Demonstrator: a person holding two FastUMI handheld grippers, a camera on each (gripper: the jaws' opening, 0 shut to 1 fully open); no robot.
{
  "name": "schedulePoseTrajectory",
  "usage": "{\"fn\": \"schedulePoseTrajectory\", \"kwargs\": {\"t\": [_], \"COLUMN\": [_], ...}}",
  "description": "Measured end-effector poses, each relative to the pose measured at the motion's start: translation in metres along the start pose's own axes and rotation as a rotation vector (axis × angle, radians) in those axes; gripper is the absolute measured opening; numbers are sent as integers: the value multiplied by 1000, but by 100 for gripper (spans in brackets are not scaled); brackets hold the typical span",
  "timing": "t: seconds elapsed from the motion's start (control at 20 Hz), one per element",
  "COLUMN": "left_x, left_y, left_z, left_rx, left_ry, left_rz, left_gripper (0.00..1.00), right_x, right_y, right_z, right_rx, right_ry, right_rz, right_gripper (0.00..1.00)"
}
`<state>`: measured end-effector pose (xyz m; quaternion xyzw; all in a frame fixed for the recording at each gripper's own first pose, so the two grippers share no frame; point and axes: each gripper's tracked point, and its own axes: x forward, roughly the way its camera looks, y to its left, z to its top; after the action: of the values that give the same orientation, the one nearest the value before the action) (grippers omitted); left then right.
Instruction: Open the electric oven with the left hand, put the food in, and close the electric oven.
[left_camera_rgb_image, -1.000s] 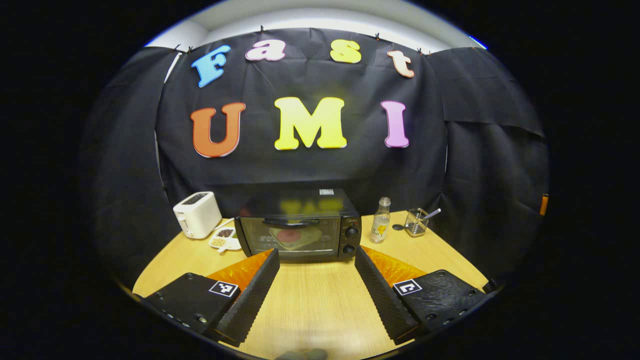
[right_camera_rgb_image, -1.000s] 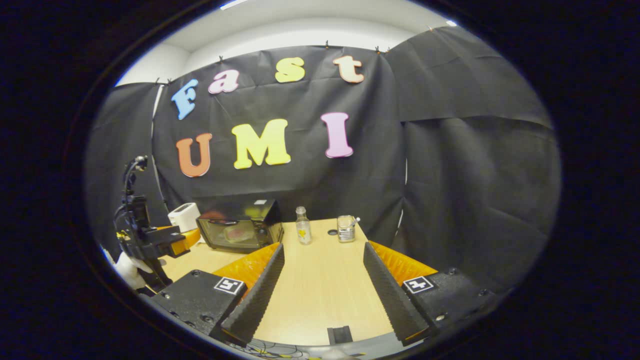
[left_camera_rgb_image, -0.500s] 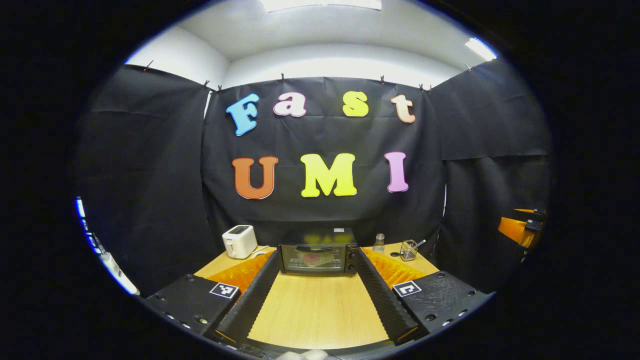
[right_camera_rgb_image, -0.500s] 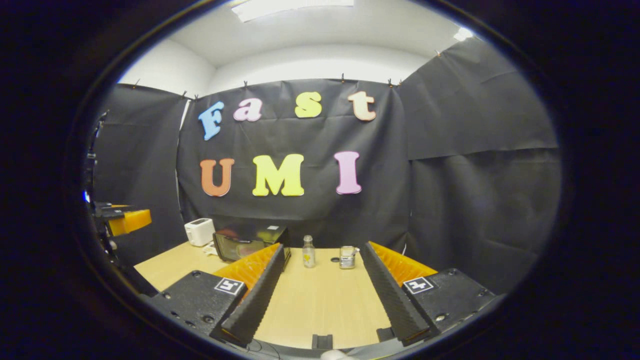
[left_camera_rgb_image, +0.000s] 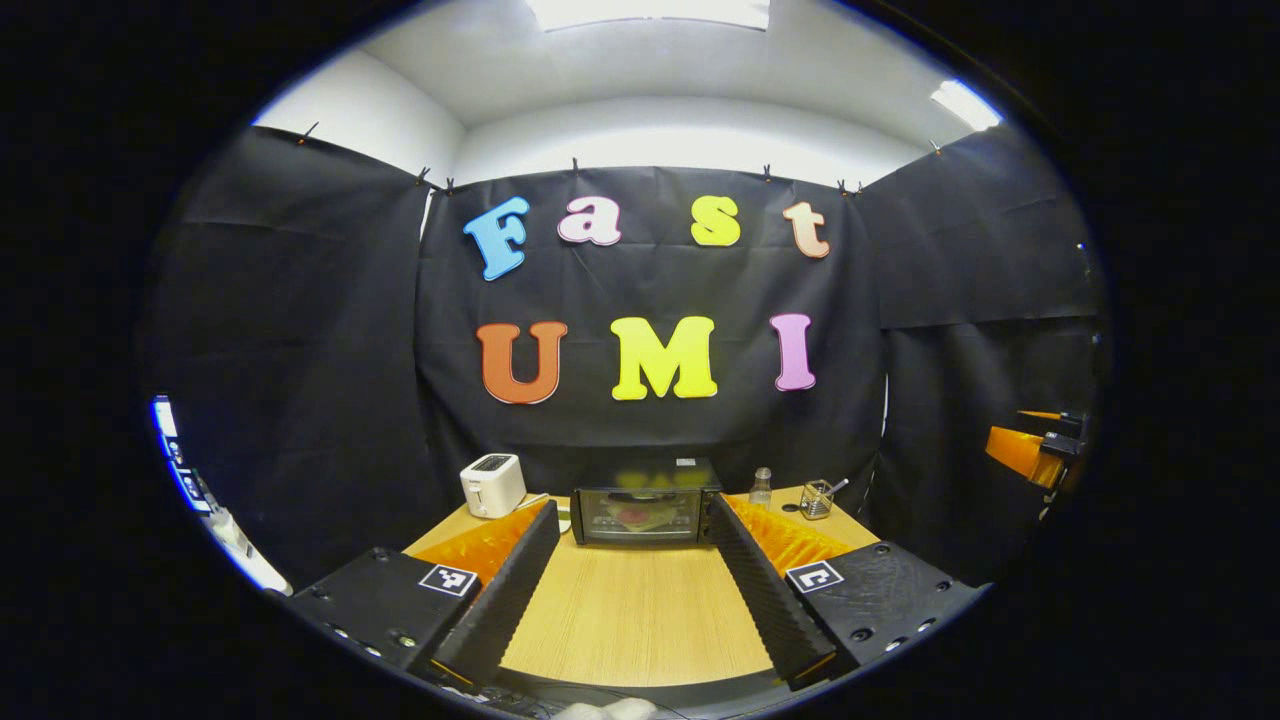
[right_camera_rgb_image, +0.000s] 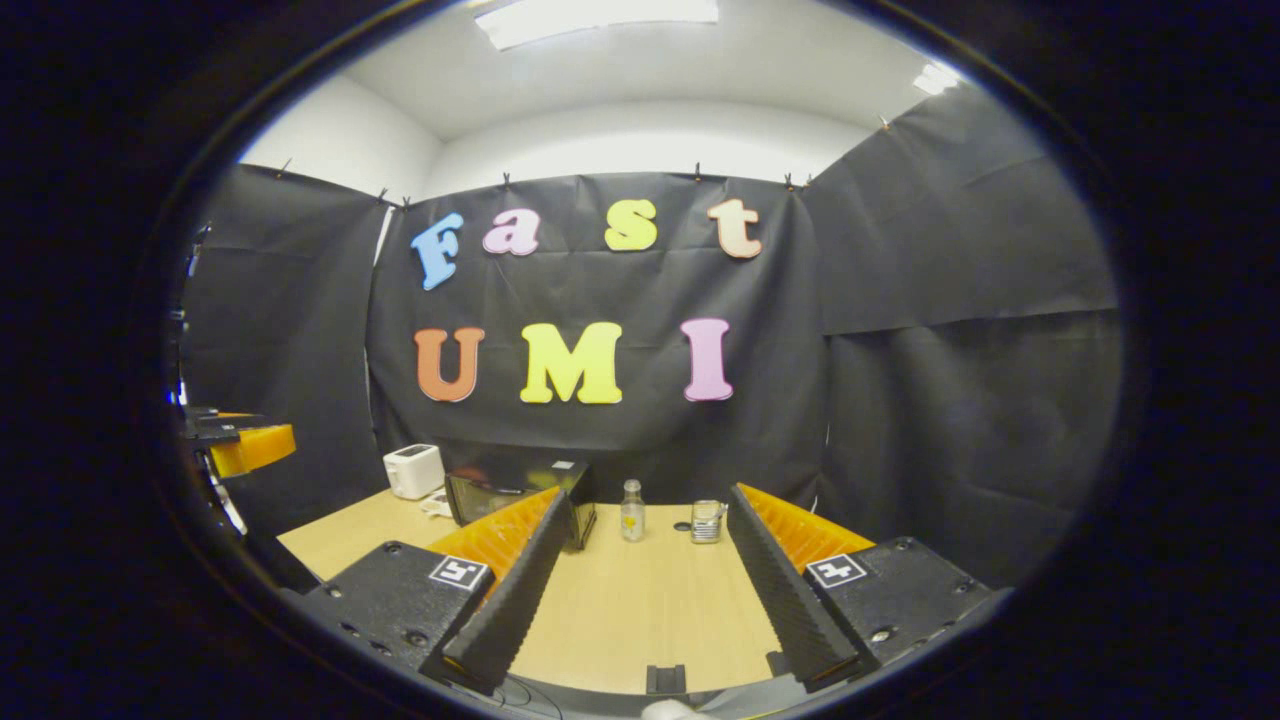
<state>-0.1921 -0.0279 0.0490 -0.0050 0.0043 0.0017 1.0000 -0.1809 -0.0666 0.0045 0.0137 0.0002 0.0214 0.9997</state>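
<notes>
A black electric oven (left_camera_rgb_image: 640, 515) stands at the back of the wooden table (left_camera_rgb_image: 640, 625) with its door shut. Through the glass I make out something red on a pale plate (left_camera_rgb_image: 632, 518). My left gripper (left_camera_rgb_image: 630, 548) is open and holds nothing; it hangs over the table's near edge, facing the oven from well back. My right gripper (right_camera_rgb_image: 648, 532) is also open with nothing in it, set back over the near edge. In the right gripper view the oven (right_camera_rgb_image: 510, 488) sits left of centre, partly behind my left finger (right_camera_rgb_image: 505, 590).
A white toaster (left_camera_rgb_image: 492, 485) stands left of the oven. To its right are a small glass bottle (left_camera_rgb_image: 761, 487) and a wire holder (left_camera_rgb_image: 818, 498) with a utensil. The right gripper (left_camera_rgb_image: 1035, 448) shows at the far right, the left gripper (right_camera_rgb_image: 240, 446) at the far left.
Both grippers have drawn back from the oven and tilted upward, so the oven looks smaller and the ceiling shows. Both stayed open. The oven door stayed shut.
</notes>
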Motion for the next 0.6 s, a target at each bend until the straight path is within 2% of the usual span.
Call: {"fn": "schedulePoseTrajectory", "kwargs": {"t": [0.15, 0.2, 0.25, 0.3, 0.35, 0.4, 0.45, 0.6], "left_x": [-3, -3, -4, -4, -4, -3, -3, -2], "left_y": [1, 4, 5, 5, 7, 9, 13, 19], "left_z": [3, 4, 4, 3, 0, -1, 0, 1], "left_rx": [0, 6, 9, 7, 5, 5, 5, -3], "left_ry": [-13, -13, -15, -14, -7, -3, -6, -12], "left_rz": [-22, -24, -29, -37, -41, -44, -44, -48], "left_gripper": [96, 96, 96, 96, 96, 96, 96, 96], "right_x": [-7, -8, -9, -9, -10, -11, -14, -18], "right_y": [11, 12, 15, 15, 17, 18, 19, 28], "right_z": [11, 9, 9, 10, 10, 11, 10, 10], "right_rx": [17, 21, 25, 30, 34, 32, 29, 22], "right_ry": [-16, -12, -9, -7, -6, -6, -5, 0], "right_rz": [-19, -25, -29, -36, -42, -48, -53, -54], "right_gripper": [100, 96, 100, 96, 100, 100, 96, 100]}}
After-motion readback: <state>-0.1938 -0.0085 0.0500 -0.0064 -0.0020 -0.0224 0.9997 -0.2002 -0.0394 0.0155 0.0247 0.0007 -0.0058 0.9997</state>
